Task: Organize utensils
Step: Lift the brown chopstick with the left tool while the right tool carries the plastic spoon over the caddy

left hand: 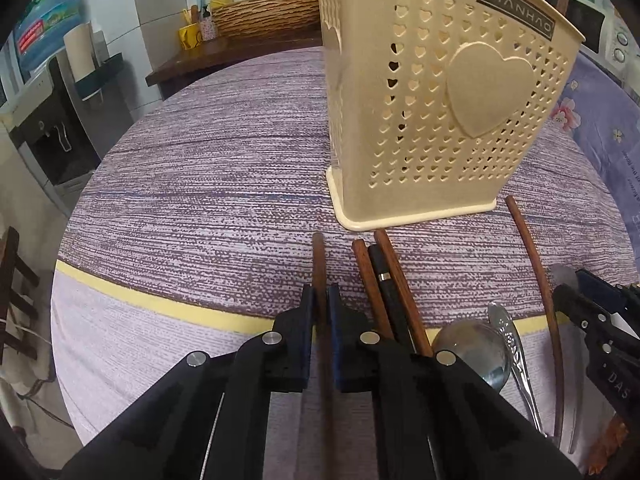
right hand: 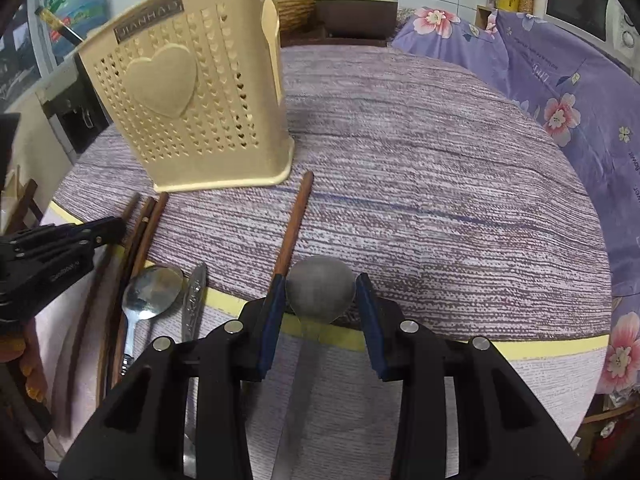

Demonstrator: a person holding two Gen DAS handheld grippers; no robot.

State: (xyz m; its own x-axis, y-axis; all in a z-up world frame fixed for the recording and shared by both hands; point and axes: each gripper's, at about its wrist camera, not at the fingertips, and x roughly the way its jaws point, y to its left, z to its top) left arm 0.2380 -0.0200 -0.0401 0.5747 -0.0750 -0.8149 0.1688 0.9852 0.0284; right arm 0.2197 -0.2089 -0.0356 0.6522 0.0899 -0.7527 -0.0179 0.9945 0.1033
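A cream perforated utensil holder [left hand: 436,92] with a heart stands on the purple tablecloth; it also shows in the right wrist view [right hand: 192,92]. My left gripper [left hand: 320,300] is shut on a brown wooden chopstick [left hand: 319,256] that lies on the cloth. Three more chopsticks [left hand: 384,280] lie beside it. My right gripper [right hand: 320,296] is open around the bowl of a dull metal spoon [right hand: 320,292] lying on the cloth. A single chopstick [right hand: 296,220] lies beside its left finger. A shiny spoon [right hand: 150,292] and a patterned metal handle [right hand: 194,296] lie between the grippers.
The round table [right hand: 440,160] has a yellow stripe near its front edge. A floral purple cover [right hand: 560,100] lies at the right. A water dispenser [left hand: 52,120] stands at the left, and a wooden basket [left hand: 264,14] on a counter behind.
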